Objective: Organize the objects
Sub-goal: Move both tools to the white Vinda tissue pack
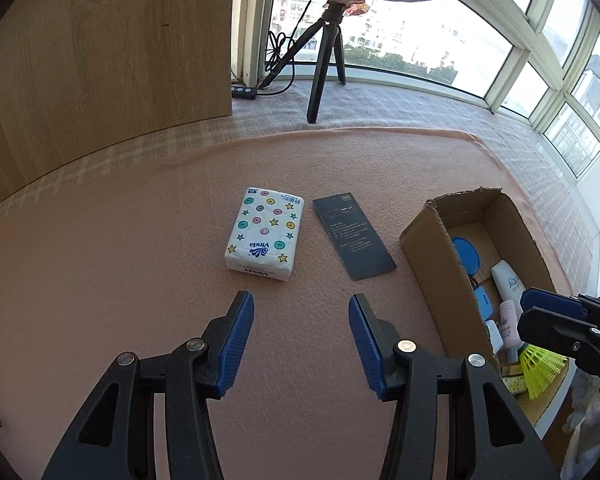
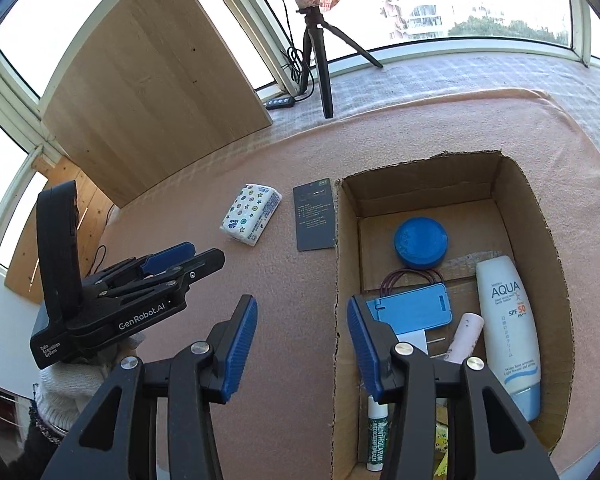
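The right claw (image 2: 302,346) hides part of the cardboard box (image 2: 540,240) (contents half-covered).

Both wrist cameras look steeply down, sharing tissue pack (image 1: 265,235) and box (image 2: 452,184).

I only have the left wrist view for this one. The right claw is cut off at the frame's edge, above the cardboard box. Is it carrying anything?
Observer: No. In the right wrist view the right claw stands open, with nothing between its blue pads.
Reviewer: What lies at the near end of the open brown cardboard box? My view hides it.
Observer: A green-and-white lip balm stick lies along the left wall.
Reviewer: Who holds the left claw?
Observer: A hand in a white knitted glove sits under its black handle.
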{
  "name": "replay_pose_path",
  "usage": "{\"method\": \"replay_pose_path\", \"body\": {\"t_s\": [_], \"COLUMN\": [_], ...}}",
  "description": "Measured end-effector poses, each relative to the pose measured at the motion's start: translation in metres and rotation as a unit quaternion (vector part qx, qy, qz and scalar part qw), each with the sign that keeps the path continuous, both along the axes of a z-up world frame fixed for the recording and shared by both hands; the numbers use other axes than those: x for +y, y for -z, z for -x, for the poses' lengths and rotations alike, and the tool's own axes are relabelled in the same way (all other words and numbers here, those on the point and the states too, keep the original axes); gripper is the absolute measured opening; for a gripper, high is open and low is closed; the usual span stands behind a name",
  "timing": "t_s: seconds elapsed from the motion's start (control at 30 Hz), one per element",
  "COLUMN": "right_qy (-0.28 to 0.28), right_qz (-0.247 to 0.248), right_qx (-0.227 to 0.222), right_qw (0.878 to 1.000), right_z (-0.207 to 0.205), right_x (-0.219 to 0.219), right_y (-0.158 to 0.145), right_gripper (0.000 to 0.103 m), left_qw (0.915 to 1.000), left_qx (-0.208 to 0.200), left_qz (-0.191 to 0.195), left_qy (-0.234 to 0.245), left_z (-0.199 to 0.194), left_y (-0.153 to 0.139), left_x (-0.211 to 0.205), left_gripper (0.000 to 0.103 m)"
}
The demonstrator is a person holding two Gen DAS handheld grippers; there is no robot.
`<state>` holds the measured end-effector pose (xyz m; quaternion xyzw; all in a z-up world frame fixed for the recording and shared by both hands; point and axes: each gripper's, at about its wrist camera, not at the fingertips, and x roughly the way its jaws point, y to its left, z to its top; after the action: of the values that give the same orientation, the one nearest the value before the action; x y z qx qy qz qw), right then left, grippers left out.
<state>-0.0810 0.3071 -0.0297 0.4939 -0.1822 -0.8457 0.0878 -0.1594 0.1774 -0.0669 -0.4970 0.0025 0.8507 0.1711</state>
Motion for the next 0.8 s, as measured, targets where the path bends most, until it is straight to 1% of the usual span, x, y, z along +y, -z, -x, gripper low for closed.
{"method": "replay_pose_path", "body": {"t_s": [0.1, 0.2, 0.27, 0.33, 0.43, 0.53, 0.67, 0.8], "right_qy": [-0.006, -0.009, -0.009, -0.012, -0.013, -0.015, -0.002, 0.007], "right_qz": [0.009, 0.027, 0.044, 0.058, 0.059, 0.062, 0.084, 0.085], "right_qx": [0.0, -0.01, -0.022, -0.044, -0.063, -0.069, -0.086, -0.098], "right_qw": [1.0, 1.0, 0.999, 0.997, 0.996, 0.996, 0.993, 0.992], "right_z": [0.021, 0.046, 0.063, 0.081, 0.101, 0.117, 0.138, 0.153], "right_x": [-0.013, -0.025, -0.031, -0.038, -0.048, -0.057, -0.058, -0.059], "right_y": [0.001, 0.007, 0.014, 0.025, 0.038, 0.045, 0.055, 0.065], "right_gripper": [0.043, 0.043, 0.043, 0.043, 0.043, 0.043, 0.043, 0.043], "left_qw": [1.0, 0.9999, 0.9997, 0.9994, 0.9993, 0.999, 0.9986, 0.9982], "left_qx": [-0.005, -0.008, -0.018, -0.024, -0.028, -0.029, -0.03, -0.034], "left_qz": [-0.006, -0.008, -0.017, -0.023, -0.016, -0.014, -0.018, -0.018], "left_qy": [-0.006, -0.006, -0.002, 0.003, 0.018, 0.032, 0.039, 0.046], "left_z": [0.009, 0.019, 0.027, 0.034, 0.043, 0.049, 0.058, 0.067], "left_y": [0.003, 0.006, 0.009, 0.014, 0.02, 0.027, 0.032, 0.036], "left_x": [-0.016, -0.029, -0.035, -0.039, -0.039, -0.038, -0.036, -0.03], "left_gripper": [0.053, 0.053, 0.053, 0.053, 0.053, 0.053, 0.053, 0.054]}}
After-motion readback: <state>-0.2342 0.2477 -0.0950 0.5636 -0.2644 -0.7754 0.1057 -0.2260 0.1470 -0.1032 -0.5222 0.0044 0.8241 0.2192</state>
